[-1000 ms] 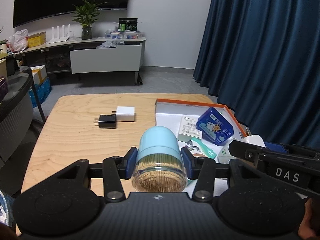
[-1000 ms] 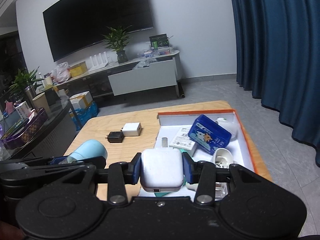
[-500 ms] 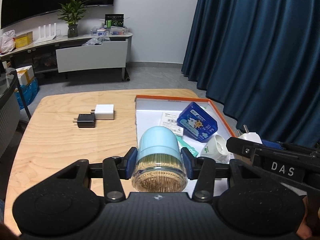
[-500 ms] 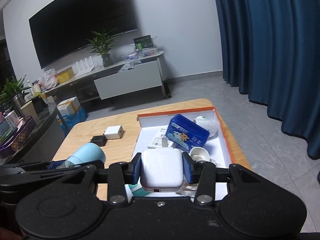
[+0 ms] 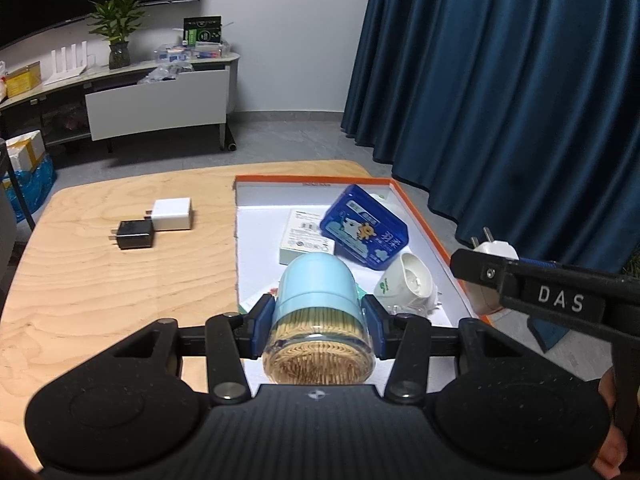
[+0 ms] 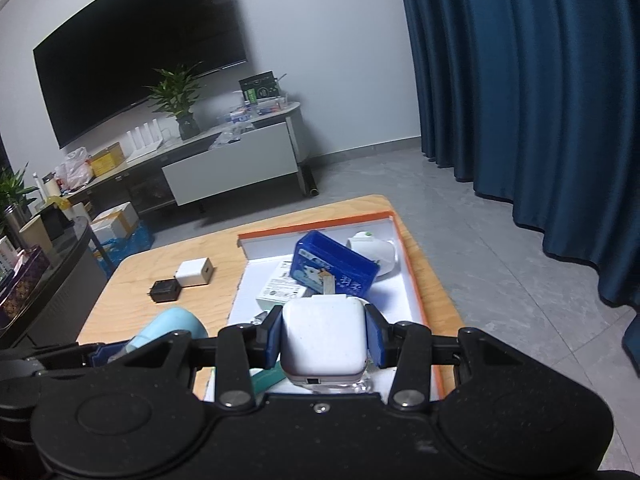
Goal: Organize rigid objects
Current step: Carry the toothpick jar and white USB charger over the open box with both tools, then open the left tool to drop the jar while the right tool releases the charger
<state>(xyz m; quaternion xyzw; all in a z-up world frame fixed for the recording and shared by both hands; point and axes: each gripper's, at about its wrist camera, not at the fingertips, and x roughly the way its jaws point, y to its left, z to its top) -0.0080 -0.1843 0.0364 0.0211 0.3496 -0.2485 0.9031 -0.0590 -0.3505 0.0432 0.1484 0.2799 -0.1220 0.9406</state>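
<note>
Left wrist view: left gripper [image 5: 318,322] clamped a toothpick jar [image 5: 318,320] above the orange-rimmed tray [image 5: 430,224]; right gripper [image 6: 324,338] clutched a white charger [image 6: 324,336].

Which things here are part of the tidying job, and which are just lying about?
Job: toothpick jar in left tongs; white charger in right tongs; orange-rimmed box; black adapter; white adapter.

Lying about: potted plant; curtain; TV.

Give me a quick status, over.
Left gripper shut on toothpick jar. Right gripper shut on white charger. Both over orange-rimmed box; blue tin and white cup crowd it.
</note>
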